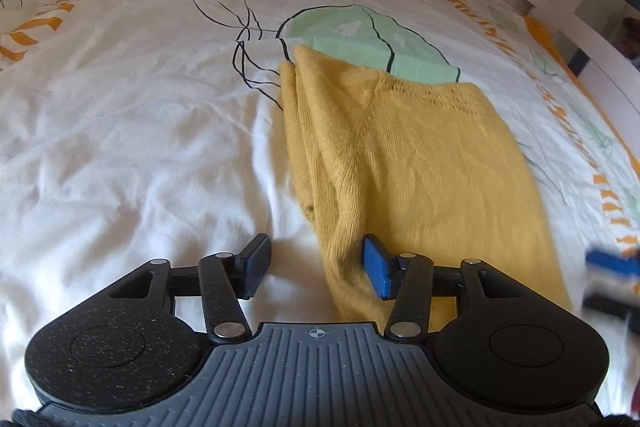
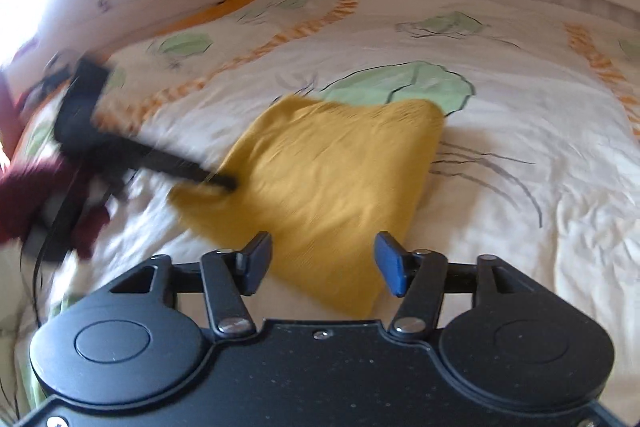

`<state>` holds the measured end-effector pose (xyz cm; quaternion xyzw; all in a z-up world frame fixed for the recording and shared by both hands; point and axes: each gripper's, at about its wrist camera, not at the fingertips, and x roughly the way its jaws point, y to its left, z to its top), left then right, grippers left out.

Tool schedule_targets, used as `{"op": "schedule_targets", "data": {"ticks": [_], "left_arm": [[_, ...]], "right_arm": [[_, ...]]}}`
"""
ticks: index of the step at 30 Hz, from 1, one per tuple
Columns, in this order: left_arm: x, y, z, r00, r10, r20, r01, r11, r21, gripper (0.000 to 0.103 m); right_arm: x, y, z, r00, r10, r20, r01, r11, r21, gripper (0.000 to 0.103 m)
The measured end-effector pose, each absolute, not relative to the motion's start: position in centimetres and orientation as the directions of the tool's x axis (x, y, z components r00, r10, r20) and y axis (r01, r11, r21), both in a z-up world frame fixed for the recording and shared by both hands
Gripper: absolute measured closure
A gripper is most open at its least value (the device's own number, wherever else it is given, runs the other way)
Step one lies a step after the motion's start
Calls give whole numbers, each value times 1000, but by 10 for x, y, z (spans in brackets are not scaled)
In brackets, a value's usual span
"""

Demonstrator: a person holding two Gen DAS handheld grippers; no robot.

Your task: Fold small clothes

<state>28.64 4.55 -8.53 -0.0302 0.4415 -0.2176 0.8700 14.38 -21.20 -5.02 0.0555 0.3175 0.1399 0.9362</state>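
1. Left gripper (image 1: 316,265) with jaws parted and empty, poised low over the near-left edge of the mustard knit garment (image 1: 400,155); right pad just over the fabric, left pad above bare bedcover (image 1: 120,147).
2. Right gripper (image 2: 322,265) likewise spread wide, gripping nothing, hanging above the garment's near corner.
3. Garment lying folded lengthwise on the patterned bedcover, far end over a green leaf print (image 1: 360,31).
4. Judged best next: pinching both near corners squarely, catching all layers, lifting together and carrying them toward the far edge so the hems meet.
5. Plenty of open cover left and far; white bed rail (image 1: 592,39) on the far right; grippers close together, so crossing paths worth avoiding.
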Motion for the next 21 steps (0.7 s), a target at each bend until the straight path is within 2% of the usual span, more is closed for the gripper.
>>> {"op": "schedule_targets", "data": {"ticks": [4,8,11,13,21], "left_arm": [[276,56,-79,507,-419,-753,330,902,-280,54],[267,70,-72,495,-494,-714,280,869,-407,52],[264,70,-75,461,-551,-696,263,834,-486,47],[266,64,-80,434,-564,-702,255,825,-505,46],[284,37,-99,382,-602,-701,264,798,-541,44]], "right_arm": [[171,-232,-50,748,328,-577,-194,939,283,29],[199,-250,-51,746,353,-565,-162,919,360,26],[218,-261,-54,743,366,-561,-134,902,411,24],[229,-266,-58,737,379,-560,-123,889,440,20],[264,-279,-86,684,456,-569,-76,821,566,20]]}}
